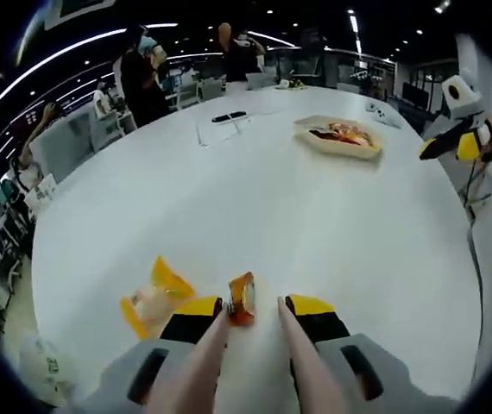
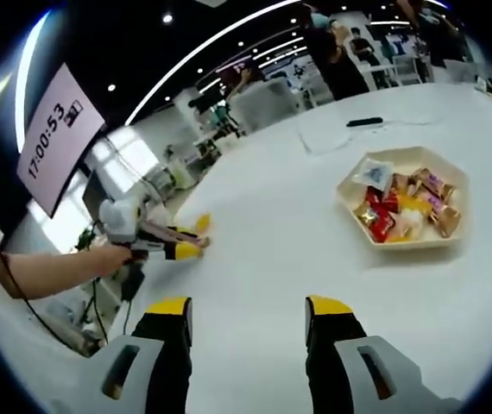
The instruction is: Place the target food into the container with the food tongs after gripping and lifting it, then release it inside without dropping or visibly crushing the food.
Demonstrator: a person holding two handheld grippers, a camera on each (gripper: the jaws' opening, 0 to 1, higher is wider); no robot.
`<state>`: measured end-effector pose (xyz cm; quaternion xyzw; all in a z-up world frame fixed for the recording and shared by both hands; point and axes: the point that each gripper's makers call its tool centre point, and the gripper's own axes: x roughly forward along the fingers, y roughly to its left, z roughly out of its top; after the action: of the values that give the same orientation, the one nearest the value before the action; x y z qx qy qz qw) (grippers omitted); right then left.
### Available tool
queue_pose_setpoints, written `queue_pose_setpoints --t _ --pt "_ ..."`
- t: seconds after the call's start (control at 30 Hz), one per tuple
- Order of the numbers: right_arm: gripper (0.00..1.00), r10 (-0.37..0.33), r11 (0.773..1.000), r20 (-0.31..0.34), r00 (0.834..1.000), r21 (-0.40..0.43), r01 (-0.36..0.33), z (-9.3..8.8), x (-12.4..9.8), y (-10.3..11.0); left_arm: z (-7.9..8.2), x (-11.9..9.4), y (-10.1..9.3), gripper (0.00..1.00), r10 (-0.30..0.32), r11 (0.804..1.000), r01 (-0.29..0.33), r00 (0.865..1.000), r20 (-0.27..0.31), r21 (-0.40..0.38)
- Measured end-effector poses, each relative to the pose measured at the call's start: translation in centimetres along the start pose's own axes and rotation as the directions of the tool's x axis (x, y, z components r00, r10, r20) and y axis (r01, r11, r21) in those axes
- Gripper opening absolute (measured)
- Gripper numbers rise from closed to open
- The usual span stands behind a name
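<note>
Fingers (image 1: 198,358) of the left gripper (image 1: 253,321) sit spread beside the orange snack packet (image 1: 242,297); pinch it gently, lift straight; right gripper (image 2: 250,315) spread, near tray (image 2: 350,194).

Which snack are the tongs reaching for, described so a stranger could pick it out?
On the white table, look just beyond the tongs on the left gripper. A small orange packet sits between their tips. Its neighbour, the yellow packet, is larger and lies off to one side.

Open-plan office: big white mtg table (image 1: 255,216), ceiling light strips (image 1: 65,52), ppl (image 1: 142,73) standing
</note>
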<state>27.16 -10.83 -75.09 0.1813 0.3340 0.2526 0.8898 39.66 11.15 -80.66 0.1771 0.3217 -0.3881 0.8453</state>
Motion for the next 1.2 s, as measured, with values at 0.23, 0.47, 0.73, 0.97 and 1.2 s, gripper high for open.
queue_pose_setpoints --t 0.23,0.47,0.73,0.97,1.2 --pt "0.52 0.014 1.000 0.000 1.000 0.028 -0.014 -0.1 0.2 0.2 0.0 0.1 0.0 0.25 0.026 1.000 -0.026 1.000 -0.011 -0.010" --pt "0.52 0.028 0.999 0.013 1.000 0.035 -0.029 0.3 0.3 0.3 0.1 0.2 0.4 0.19 0.103 0.993 -0.105 0.994 -0.036 -0.055" --pt "0.52 0.042 0.998 0.024 0.999 0.043 -0.043 0.3 0.0 0.5 -0.1 -0.1 1.4 0.16 0.147 0.965 -0.146 0.989 -0.010 -0.220" --pt "0.52 0.055 0.998 0.047 0.997 0.036 -0.056 1.0 -0.2 0.7 -0.2 -0.2 0.7 0.15 0.150 0.966 -0.156 0.988 -0.045 -0.206" --pt "0.51 0.040 0.998 0.062 0.997 0.036 -0.043 1.1 -1.5 -0.4 1.0 -1.3 0.0 0.15 0.166 0.957 -0.164 0.986 -0.014 -0.238"
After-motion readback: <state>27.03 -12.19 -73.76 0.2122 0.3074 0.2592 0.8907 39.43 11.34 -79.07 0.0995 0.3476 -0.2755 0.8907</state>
